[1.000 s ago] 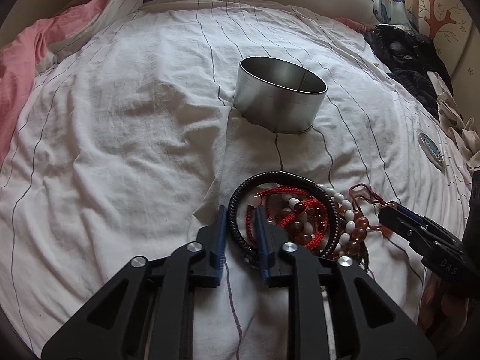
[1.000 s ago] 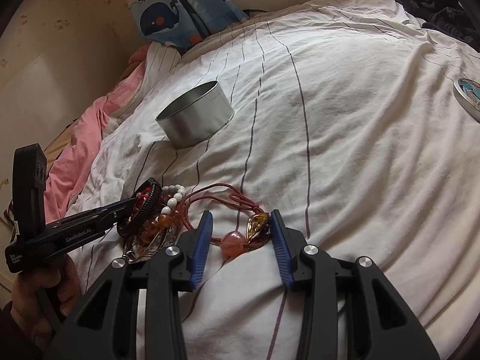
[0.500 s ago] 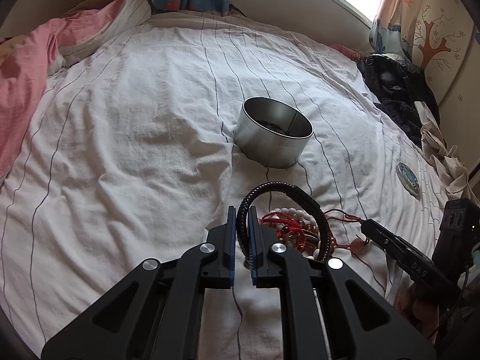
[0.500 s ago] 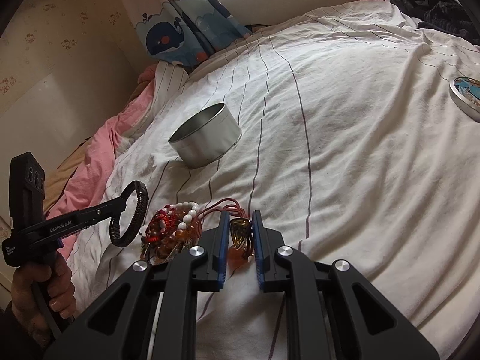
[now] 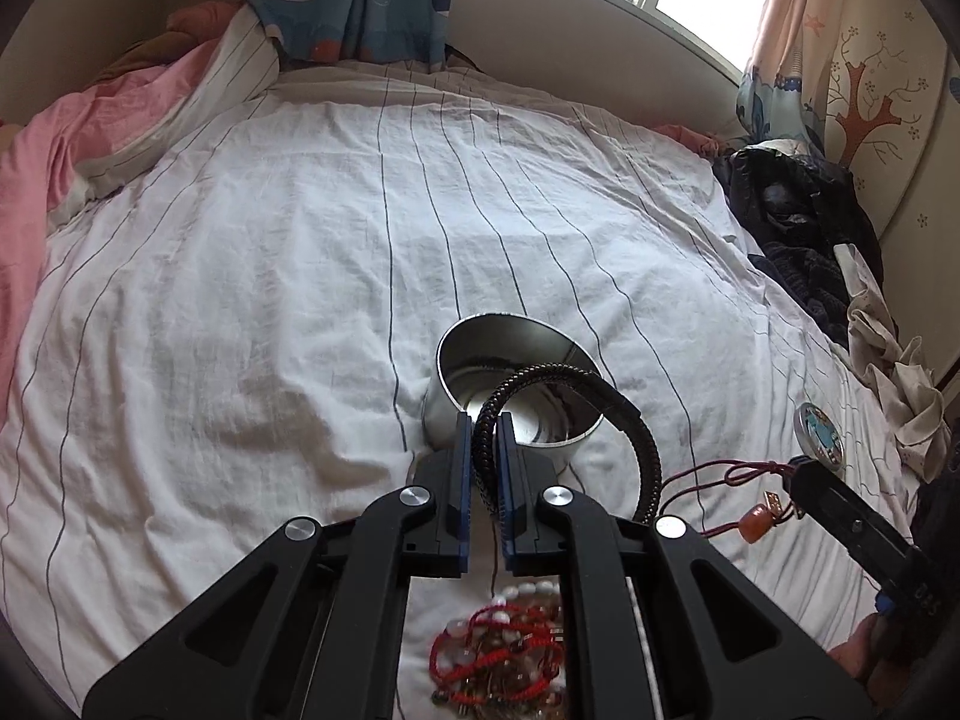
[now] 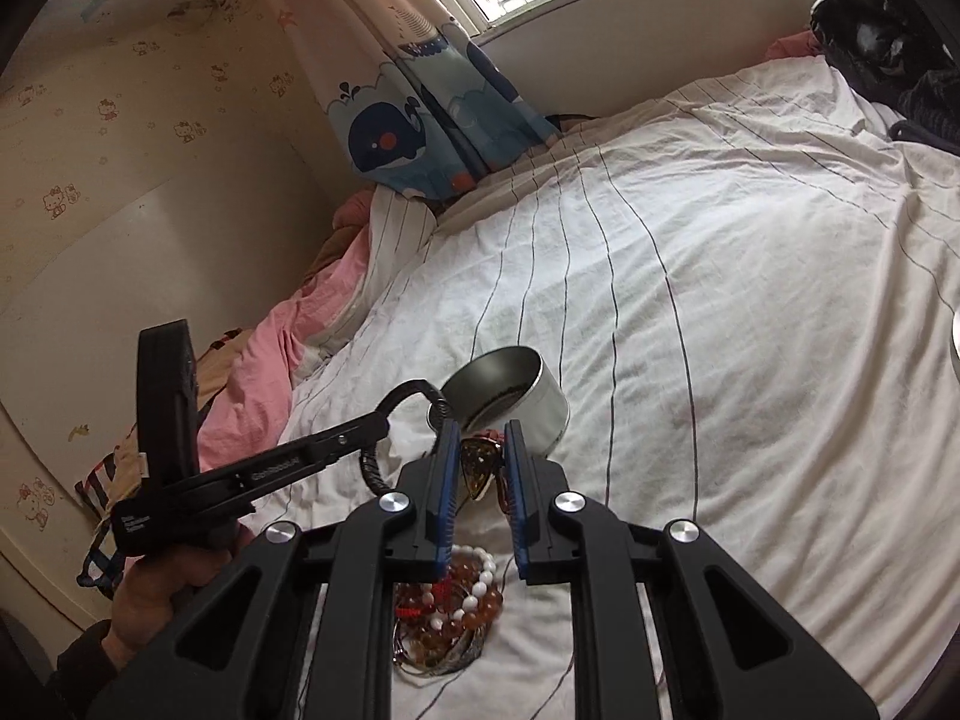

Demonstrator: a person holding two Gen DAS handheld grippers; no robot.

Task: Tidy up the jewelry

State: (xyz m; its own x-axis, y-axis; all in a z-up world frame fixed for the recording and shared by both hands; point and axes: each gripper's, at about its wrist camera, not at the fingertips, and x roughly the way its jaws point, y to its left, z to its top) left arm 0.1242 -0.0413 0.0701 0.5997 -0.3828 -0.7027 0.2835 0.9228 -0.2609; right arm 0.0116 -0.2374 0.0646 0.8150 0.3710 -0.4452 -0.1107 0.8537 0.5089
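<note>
My left gripper (image 5: 485, 420) is shut on a black braided bracelet (image 5: 606, 387) and holds it in the air at the near rim of a round silver tin (image 5: 474, 354) on the bed. My right gripper (image 6: 483, 432) is shut on an amber pendant (image 6: 477, 468) with a red cord, lifted just in front of the tin (image 6: 543, 402). The cord (image 5: 720, 474) trails from the right gripper in the left wrist view. A pile of red and white bead bracelets (image 6: 456, 606) lies on the sheet below both grippers; it also shows in the left wrist view (image 5: 504, 660).
The bed is covered by a white striped sheet (image 5: 300, 270). A pink quilt (image 5: 24, 180) lies at the left edge. Dark clothes (image 5: 798, 222) are heaped at the right. The tin's lid (image 5: 819, 435) lies on the sheet to the right.
Both grippers closed, the left on the black bracelet and the right on the amber pendant. Both lifted their pieces off the pile and moved toward the tin.
</note>
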